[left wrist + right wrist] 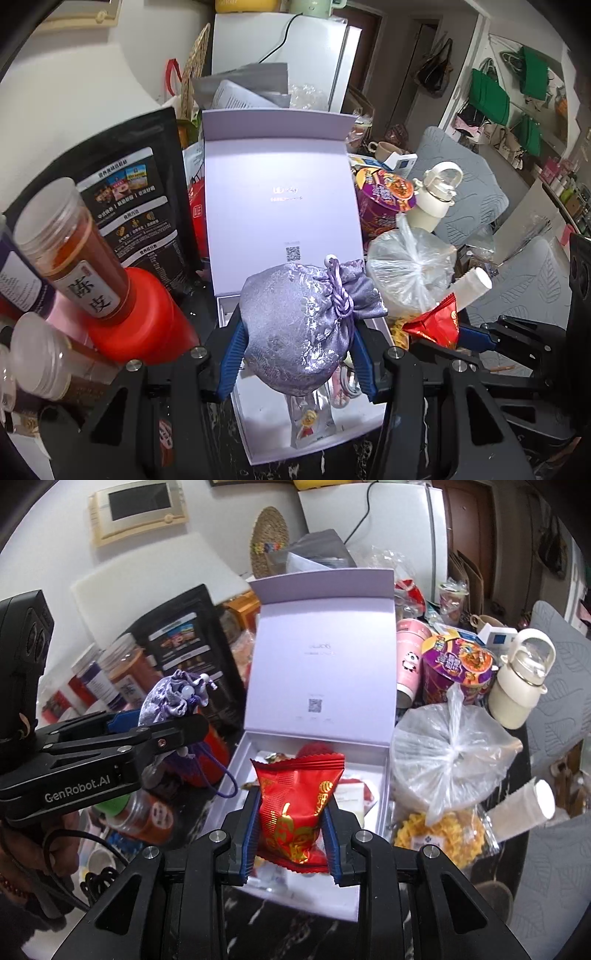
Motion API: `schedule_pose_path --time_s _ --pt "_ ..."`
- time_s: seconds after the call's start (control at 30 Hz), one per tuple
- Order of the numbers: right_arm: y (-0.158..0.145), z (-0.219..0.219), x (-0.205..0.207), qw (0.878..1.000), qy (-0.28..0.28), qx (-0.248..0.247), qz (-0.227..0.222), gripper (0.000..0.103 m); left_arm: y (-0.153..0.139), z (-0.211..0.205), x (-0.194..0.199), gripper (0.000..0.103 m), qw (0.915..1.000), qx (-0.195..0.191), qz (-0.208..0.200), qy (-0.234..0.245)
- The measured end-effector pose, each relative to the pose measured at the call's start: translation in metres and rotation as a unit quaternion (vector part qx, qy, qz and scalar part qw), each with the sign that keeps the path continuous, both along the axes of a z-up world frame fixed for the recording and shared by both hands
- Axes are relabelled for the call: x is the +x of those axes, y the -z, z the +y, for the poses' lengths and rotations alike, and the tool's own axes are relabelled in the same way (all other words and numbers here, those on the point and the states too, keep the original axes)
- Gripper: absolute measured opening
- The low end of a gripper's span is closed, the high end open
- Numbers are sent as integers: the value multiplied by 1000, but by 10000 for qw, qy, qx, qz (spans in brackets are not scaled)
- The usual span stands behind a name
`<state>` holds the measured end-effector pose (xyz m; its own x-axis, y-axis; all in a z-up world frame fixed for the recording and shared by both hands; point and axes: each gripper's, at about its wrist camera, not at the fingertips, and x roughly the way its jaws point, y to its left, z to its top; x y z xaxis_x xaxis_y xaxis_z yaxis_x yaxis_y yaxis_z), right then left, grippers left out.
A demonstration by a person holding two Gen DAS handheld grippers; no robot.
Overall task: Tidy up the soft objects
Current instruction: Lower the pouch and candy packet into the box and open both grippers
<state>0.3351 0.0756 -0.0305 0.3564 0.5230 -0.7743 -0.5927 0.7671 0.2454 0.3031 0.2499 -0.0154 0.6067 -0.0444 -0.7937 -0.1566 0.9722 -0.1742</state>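
My left gripper is shut on a lilac brocade drawstring pouch and holds it above the open pale-lilac gift box. In the right wrist view the pouch and left gripper hover left of the box. My right gripper is shut on a red and gold snack packet above the box's front part. That packet's edge shows in the left wrist view. A small silver sachet and other small packets lie inside the box.
The box lid stands upright behind. Left: spice jars, a red canister, a black pouch. Right: a knotted plastic bag, noodle cup, cream bottle, yellow snacks, grey cushions.
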Motion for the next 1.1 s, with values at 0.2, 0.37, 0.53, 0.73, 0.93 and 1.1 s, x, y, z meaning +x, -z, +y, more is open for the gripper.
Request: schedule_pose_path --time_s 0.2,0.37,0.53,0.73,0.93,1.1 --pt "20 8 23 9998 178 -44 115 30 22 9 18 51 9998 -60 197 5" --pt "38 17 35 9993 273 -156 191 30 44 15 31 51 9991 -124 399 -7" --pt "56 24 44 9988 327 -244 263 30 69 15 40 51 9981 -138 592 85" --pt "77 28 53 9975 452 -285 455 30 102 17 50 51 9952 -346 914 7" --pt "95 29 58 9962 501 -415 576 30 127 18 58 51 9929 -388 1125 -66" --pt "107 32 63 9953 509 -489 656 30 139 17 62 51 9920 -343 1208 -81"
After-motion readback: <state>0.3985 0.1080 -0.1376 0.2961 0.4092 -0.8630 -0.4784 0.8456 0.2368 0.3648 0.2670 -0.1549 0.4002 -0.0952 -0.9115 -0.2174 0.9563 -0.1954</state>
